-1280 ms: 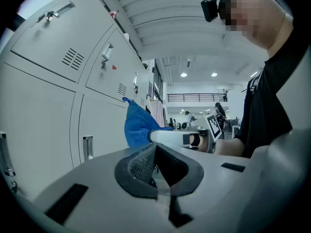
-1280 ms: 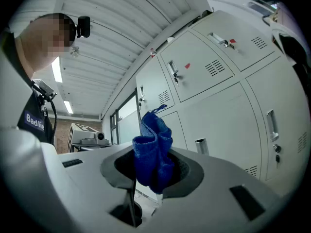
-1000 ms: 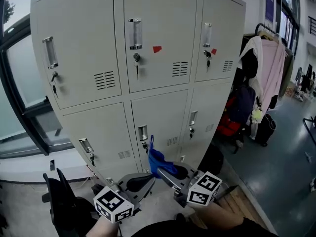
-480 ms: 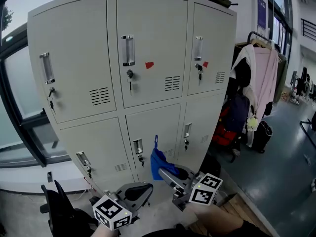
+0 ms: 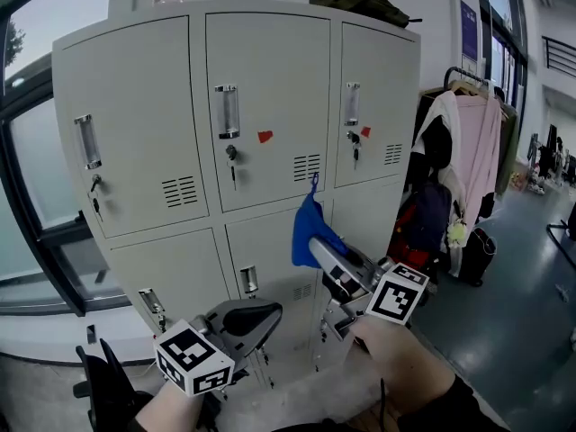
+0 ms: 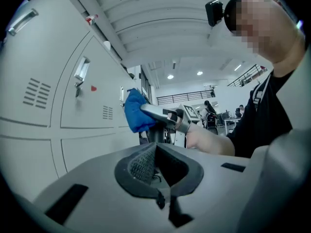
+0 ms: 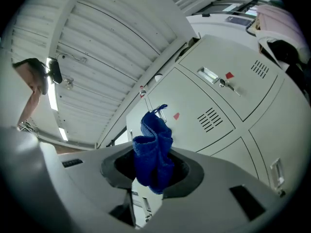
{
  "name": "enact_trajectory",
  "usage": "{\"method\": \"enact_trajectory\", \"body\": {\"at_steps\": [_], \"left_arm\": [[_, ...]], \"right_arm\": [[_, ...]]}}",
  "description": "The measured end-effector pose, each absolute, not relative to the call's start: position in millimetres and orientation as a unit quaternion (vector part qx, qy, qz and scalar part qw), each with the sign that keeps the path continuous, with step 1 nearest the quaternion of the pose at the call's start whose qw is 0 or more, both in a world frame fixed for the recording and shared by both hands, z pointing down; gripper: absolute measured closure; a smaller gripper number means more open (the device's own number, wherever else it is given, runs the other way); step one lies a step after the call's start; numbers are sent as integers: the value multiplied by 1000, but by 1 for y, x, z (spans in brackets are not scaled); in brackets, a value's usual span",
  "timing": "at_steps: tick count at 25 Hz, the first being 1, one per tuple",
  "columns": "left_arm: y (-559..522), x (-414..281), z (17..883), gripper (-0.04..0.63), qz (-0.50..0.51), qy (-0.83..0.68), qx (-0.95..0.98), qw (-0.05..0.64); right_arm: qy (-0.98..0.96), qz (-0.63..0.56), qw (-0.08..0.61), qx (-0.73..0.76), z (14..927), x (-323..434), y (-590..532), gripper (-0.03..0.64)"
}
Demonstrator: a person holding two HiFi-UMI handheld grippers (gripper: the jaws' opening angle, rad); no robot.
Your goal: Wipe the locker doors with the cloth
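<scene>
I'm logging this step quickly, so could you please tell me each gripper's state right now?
Left gripper: closed, holding nothing.
Right gripper: closed on the blue cloth.

Daylight comes in flat from the window (image 5: pixel 34 187) on the left and lies even on the pale lockers (image 5: pixel 270 106), with hardly a shadow. Ceiling lights (image 6: pixel 184 75) show as small bright spots (one strip (image 7: pixel 52 98) glares white). Straight lines bow toward every edge, and both gripper views darken to black corners. The cloth (image 7: pixel 153 152) is sharp.
</scene>
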State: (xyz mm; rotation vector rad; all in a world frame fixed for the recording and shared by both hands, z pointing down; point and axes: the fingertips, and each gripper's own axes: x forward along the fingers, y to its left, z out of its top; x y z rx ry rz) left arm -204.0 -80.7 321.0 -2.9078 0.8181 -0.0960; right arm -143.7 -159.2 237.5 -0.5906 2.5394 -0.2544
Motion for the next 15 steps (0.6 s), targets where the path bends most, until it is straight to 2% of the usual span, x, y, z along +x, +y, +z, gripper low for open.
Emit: {"method": "enact_trajectory", "body": {"at_steps": [6,15], "left_arm": [[-105,-172,255,588,-34,252,-961,106],[-171,-90,145,588,-24,254,-952,170]], "right_arm": [[933,-92,272,-215,199,-127,-188,514],[929,-58,319,-178,86,-61,-255,514]]}}
